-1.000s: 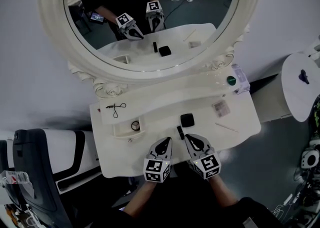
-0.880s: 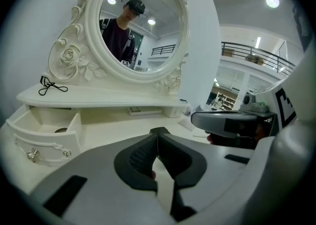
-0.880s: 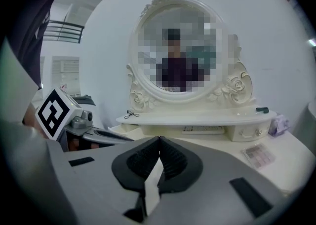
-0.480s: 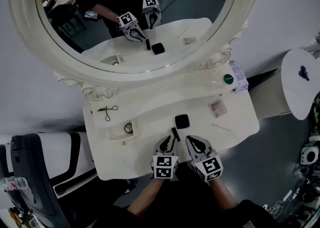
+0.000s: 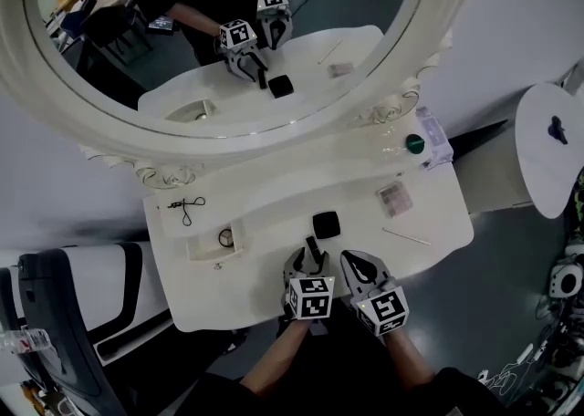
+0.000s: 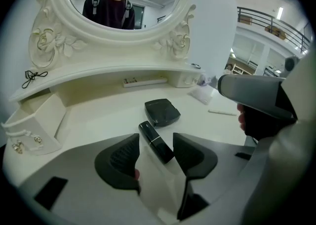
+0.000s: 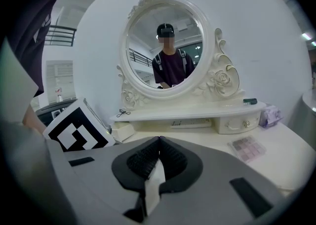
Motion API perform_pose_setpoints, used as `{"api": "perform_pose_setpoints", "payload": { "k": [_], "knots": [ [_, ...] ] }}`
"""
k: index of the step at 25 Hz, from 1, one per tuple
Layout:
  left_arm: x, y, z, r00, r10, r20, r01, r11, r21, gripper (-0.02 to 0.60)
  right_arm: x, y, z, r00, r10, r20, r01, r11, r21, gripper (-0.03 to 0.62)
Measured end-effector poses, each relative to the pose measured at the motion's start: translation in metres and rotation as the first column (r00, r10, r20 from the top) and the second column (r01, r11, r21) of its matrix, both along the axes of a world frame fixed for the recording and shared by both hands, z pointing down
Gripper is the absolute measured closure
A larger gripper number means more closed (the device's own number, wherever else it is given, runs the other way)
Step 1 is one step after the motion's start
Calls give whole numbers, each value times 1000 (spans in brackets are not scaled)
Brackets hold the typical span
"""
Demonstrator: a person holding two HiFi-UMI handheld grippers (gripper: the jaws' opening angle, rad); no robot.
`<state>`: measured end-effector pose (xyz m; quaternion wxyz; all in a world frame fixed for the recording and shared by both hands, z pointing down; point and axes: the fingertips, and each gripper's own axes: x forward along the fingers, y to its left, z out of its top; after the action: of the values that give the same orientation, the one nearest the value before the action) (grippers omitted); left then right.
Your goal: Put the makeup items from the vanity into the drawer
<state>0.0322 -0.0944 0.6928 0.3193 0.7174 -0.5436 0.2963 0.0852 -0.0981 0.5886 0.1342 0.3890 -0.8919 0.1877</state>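
Left gripper [image 5: 307, 264]: jaws opening, spread either side of one black lipstick tube [image 6: 154, 140] lying on the tabletop [image 5: 274, 288], pads clear of it. Right gripper [image 7: 158, 145]: pressed together, empty. Step in hand, as judged: approach for a pick-up. Next move calls for closing on the tube, then carrying it left to the one open drawer [image 5: 203, 251]. Also on the tabletop: one black compact [image 5: 325, 223], one eyeshadow palette [image 5: 393, 197], one thin stick [image 5: 406, 237].

Black cord [image 5: 186, 206], dark chair [image 5: 50, 314] at left
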Motion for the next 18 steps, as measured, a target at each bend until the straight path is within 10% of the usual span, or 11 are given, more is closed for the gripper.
{"api": "perform_pose_setpoints", "payload": {
  "k": [18],
  "knots": [
    [-2,1,17,994,-21,103,30,995,-92,445,10,-6,7,1000,-5,3,5,1000,-17,571]
  ]
}}
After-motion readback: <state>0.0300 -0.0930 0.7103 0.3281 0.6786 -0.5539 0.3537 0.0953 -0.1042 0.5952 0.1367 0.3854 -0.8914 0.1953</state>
